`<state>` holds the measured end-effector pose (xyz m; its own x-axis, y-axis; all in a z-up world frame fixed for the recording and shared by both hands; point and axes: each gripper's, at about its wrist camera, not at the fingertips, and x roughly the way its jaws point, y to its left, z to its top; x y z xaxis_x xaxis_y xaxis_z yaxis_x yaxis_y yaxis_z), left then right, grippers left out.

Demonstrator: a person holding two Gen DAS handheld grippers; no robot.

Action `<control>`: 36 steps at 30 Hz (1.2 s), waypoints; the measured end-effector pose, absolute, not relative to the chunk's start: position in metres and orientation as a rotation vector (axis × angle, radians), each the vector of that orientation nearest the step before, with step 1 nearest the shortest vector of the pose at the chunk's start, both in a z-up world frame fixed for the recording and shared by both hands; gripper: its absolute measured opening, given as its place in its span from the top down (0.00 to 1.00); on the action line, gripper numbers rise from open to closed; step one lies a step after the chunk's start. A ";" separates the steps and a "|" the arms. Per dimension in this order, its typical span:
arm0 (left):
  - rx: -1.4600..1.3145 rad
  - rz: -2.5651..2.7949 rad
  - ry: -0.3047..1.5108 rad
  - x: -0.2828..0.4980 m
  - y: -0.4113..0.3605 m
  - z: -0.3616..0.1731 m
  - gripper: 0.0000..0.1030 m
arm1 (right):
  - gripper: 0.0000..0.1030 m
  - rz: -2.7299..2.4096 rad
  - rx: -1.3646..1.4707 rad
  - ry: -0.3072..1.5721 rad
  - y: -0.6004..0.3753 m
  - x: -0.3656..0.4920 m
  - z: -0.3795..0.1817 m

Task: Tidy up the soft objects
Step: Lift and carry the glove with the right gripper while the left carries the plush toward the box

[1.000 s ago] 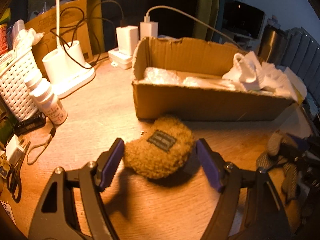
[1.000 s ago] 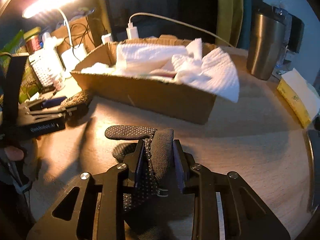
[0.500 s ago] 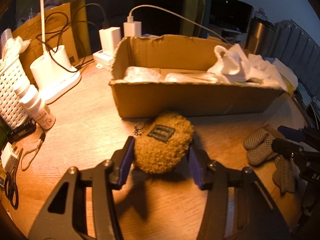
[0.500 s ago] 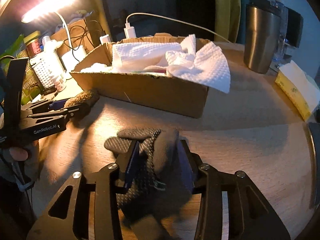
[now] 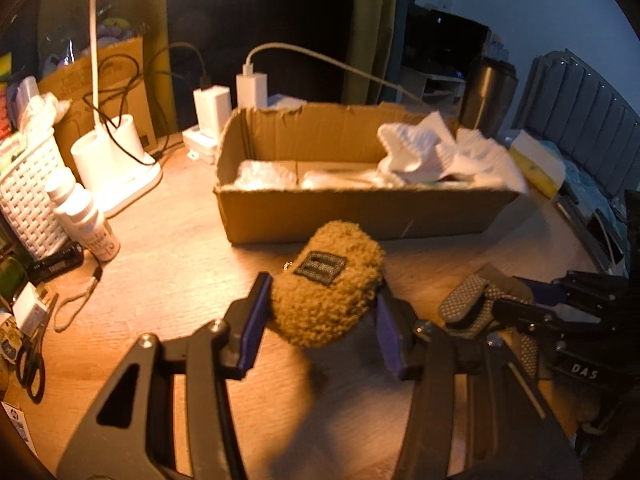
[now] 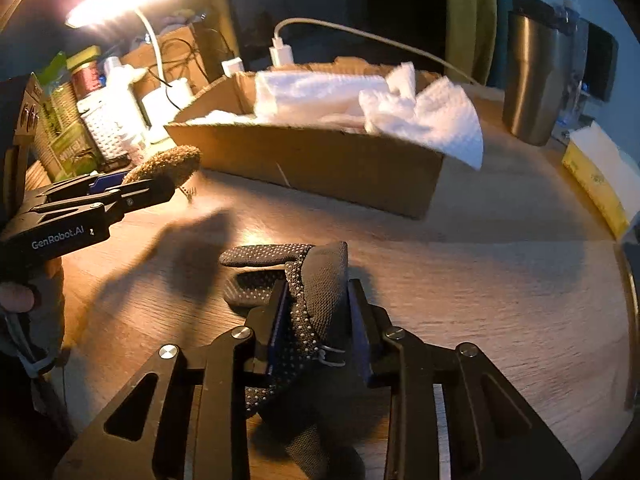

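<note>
Left gripper (image 5: 320, 312) clamps a fuzzy brown pouch (image 5: 326, 290), lifted above the wooden table (image 5: 168, 264) before the cardboard box (image 5: 360, 212); right gripper (image 6: 318, 312), jaws just closing, pinches a dark dotted glove (image 6: 316, 280)

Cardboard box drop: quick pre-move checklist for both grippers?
1. Left gripper holds the fuzzy brown pouch: ok, both pads press its sides; jaws closed in on it within the last second.
2. Pouch clear of the table: ok, its shadow falls apart beneath it.
3. Right gripper holds the dotted glove: ok, fabric pinched; jaws have just been closing.
4. Glove fully lifted: not ok, fingers lie on the table.
5. Room in the cardboard box: ok at its left end; white paper towels fill the right.
6. Path to the box: ok, nothing between.
</note>
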<state>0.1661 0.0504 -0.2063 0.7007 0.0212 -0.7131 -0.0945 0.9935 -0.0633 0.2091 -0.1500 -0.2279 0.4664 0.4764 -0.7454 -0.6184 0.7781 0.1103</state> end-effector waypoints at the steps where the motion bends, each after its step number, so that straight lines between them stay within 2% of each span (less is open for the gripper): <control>1: -0.096 0.062 0.783 0.163 0.050 -0.202 0.52 | 0.70 0.680 -0.185 0.842 -0.150 0.208 -0.224; 19: -0.127 0.025 0.644 0.131 0.051 -0.150 0.52 | 0.70 0.722 -0.212 0.668 -0.133 0.189 -0.152; 36: -0.147 0.058 0.534 0.131 0.067 -0.111 0.52 | 0.70 0.766 -0.213 0.549 -0.103 0.199 -0.100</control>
